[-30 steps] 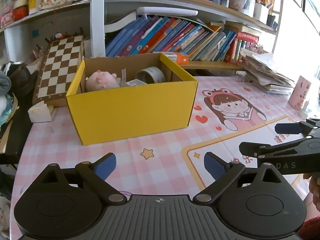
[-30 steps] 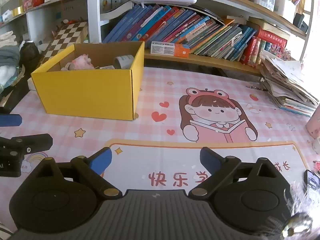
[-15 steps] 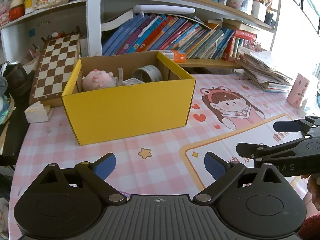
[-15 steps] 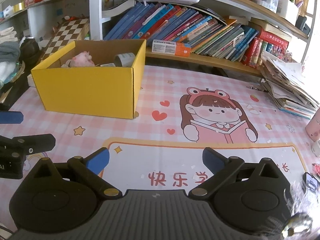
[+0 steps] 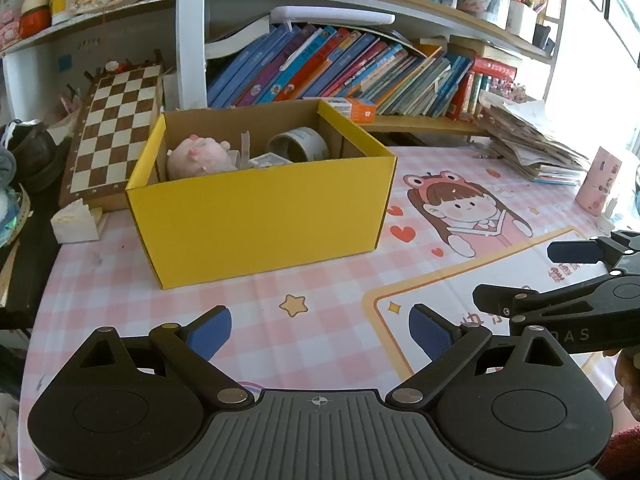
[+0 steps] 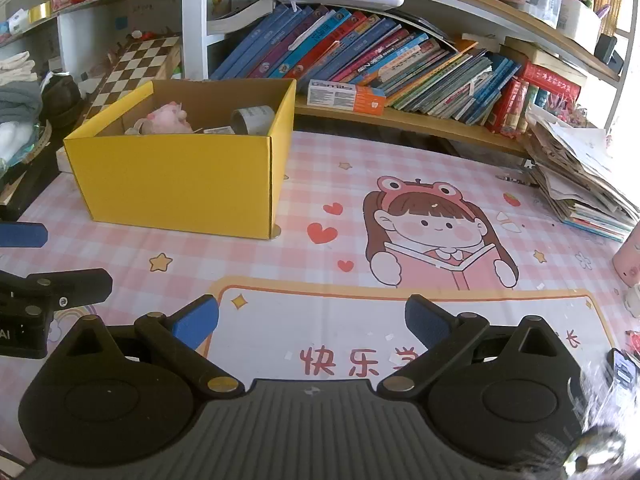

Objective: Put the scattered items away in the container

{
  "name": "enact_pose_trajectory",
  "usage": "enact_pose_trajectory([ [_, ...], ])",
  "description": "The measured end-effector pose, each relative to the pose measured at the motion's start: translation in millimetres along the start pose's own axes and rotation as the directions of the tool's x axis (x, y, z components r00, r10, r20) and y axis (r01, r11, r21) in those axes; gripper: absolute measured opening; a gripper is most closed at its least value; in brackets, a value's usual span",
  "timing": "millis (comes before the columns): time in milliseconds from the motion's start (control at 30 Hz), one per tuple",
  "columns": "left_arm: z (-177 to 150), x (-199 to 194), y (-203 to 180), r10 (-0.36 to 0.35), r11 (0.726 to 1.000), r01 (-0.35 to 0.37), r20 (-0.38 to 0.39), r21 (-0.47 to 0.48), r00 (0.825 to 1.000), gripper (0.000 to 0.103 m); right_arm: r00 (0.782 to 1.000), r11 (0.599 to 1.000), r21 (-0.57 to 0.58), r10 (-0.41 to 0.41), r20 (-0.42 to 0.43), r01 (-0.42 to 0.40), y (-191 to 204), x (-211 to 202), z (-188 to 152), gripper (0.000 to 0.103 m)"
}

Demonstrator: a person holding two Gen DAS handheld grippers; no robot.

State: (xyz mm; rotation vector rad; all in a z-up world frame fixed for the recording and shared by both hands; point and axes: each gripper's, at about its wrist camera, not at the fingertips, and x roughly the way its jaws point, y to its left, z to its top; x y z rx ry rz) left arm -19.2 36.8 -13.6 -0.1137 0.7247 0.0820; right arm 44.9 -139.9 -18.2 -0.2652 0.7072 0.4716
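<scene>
Both pairs of tongs hung low over the counter (image 6: 280, 272), spread wide and gripping nothing. The left tongs (image 5: 320, 326) pointed almost straight at the yellow box (image 5: 260, 216), with only bare pink-checked mat between their blue pads and its front wall. The right tongs (image 6: 312, 318) sat further toward the cartoon girl printed on the mat, and from there the box (image 6: 180, 184) lay ahead and off to the left, so I judged the left hand the nearer of the 2.

The box stood square on the counter near the back left, its long side running left to right across the left tongs' line of sight. Inside it I could make out a pink plush toy (image 5: 200, 158), a roll of tape (image 5: 298, 146) lying against the far right corner, and what looked like a small card or packet between them, too small to name.

On the open mat in front of either hand nothing loose showed. A pink cup (image 5: 598, 186) stood at the far right edge, beside a slumping pile of papers (image 6: 580, 176), and a chessboard (image 5: 116, 132) leaned behind the box. Whether any of those counted as scattered I could not tell; my guess was that the tidying was close to done, and any further pick would fall to the right hand, over by the cup.
</scene>
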Motion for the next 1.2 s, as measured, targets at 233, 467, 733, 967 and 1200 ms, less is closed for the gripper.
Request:
enact_pose_trajectory([
  [233, -0.3, 0.0, 0.3, 0.004, 1.000, -0.004, -0.002, -0.003, 1.000, 0.102, 1.000, 1.000, -0.009, 0.007, -0.001, -0.007, -3.0, 1.1, 0.2, 0.101],
  [467, 0.1, -1.1, 0.5, 0.004, 1.000, -0.004, 0.009, -0.006, 1.000, 0.102, 1.000, 1.000, -0.013, 0.009, 0.001, -0.009, -4.8, 1.7, -0.7, 0.101],
  [733, -0.1, -3.2, 0.1, 0.001, 1.000, -0.001, 0.023, -0.008, 1.000, 0.103, 1.000, 1.000, -0.015, 0.010, 0.000, -0.010, -5.8, 1.0, -1.4, 0.101],
  [967, -2.3, -7.9, -2.4, 0.006, 1.000, -0.007, 0.063, 0.011, 0.998, 0.103, 1.000, 1.000, -0.018, 0.014, -0.006, -0.014, -5.5, 1.5, -1.7, 0.101],
  [1200, -3.0, -5.8, -0.6, -0.009, 1.000, 0.008, 0.051, 0.004, 0.999, 0.103, 1.000, 0.999, -0.026, 0.019, -0.017, -0.019, -2.9, 4.6, -2.8, 0.101],
])
